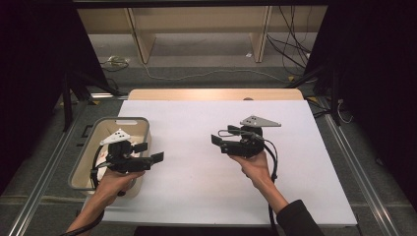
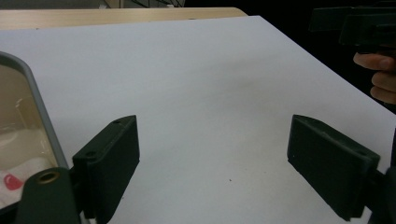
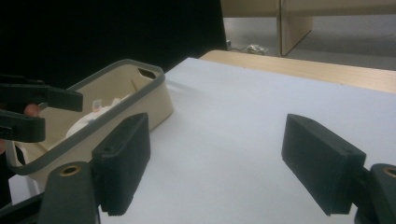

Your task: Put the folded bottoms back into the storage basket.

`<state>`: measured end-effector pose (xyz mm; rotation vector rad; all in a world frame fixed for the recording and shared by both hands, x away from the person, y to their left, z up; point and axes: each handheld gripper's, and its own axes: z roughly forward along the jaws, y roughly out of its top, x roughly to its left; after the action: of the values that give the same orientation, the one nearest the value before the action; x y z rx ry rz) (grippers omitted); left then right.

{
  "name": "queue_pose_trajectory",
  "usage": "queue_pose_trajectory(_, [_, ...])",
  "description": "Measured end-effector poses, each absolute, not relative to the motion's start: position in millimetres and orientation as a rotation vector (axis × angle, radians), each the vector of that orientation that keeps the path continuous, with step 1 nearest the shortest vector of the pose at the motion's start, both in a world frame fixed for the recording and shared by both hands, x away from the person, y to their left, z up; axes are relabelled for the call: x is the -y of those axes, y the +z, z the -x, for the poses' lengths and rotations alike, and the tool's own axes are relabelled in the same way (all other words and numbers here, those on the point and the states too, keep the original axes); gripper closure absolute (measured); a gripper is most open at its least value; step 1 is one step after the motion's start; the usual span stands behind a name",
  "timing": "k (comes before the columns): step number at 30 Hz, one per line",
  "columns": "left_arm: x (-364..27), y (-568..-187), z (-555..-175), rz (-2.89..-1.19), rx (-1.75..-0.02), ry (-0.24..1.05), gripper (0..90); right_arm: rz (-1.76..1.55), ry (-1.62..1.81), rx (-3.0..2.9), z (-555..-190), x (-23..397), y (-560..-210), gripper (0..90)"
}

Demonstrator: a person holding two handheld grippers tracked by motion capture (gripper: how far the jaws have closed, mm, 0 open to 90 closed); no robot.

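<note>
— While both hands hover, look at the left gripper (image 1: pixel 156 158): it hangs over the near-right edge of the beige bin (image 1: pixel 86 147), jaws spread wide with nothing between them, pointing out across the white sheet (image 1: pixel 196 187).

— And the right gripper (image 1: pixel 216 141)?

— Well to the right of the bin, over the middle of the sheet, aimed back toward it. Its jaws stand apart too, bare sheet showing between the black pads (image 3: pixel 123 161).

— So what's to be picked?

— Whatever lies down in the bin. From the right gripper's camera I see white stuff (image 3: pixel 91 119) low against the inner wall, and the left gripper's camera catches a small red patch (image 2: pixel 12 182) on it. What it is, I can't tell.

— How should the reach go, you reckon?

— I'd say the left gripper is nearest. Tip it down inside the grey rim (image 3: pixel 100 74), keep the jaws wide, clear the wall, then close on the white stuff only once both pads straddle it. Catching the rim would likely drag the bin.
</note>
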<state>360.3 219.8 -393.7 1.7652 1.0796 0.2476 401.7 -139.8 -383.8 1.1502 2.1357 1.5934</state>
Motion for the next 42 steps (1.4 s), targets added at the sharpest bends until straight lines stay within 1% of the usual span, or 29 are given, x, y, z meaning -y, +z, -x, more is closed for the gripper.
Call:
queue_pose_trajectory(2, [-217.5,-394.4,-359.2,-1.762,-1.071,0.249,16.5,-1.153,1.57,-2.126,-399.6,141.7,-385.5,17.3])
queue_pose_trajectory(8, [-212.5,-396.7,-357.3,-1.76,-1.035,0.243,16.3,-1.141,1.582,-2.111,-393.1,150.6,-388.7,14.2])
queue_pose_trajectory(17, [-202.8,-399.7,-352.1,-1.77,-0.991,0.246,15.8,-1.137,1.58,-2.091,-383.2,162.0,-391.9,13.8])
queue_pose_trajectory(27, [-198.8,-401.0,-347.0,-1.741,-0.955,0.259,15.6,-1.119,1.57,-2.09,-371.9,168.0,-395.4,13.8])
queue_pose_trajectory(42, [-189.9,-406.6,-339.7,-1.761,-0.905,0.27,15.4,-1.106,1.578,-2.068,-359.9,177.2,-398.2,13.6])
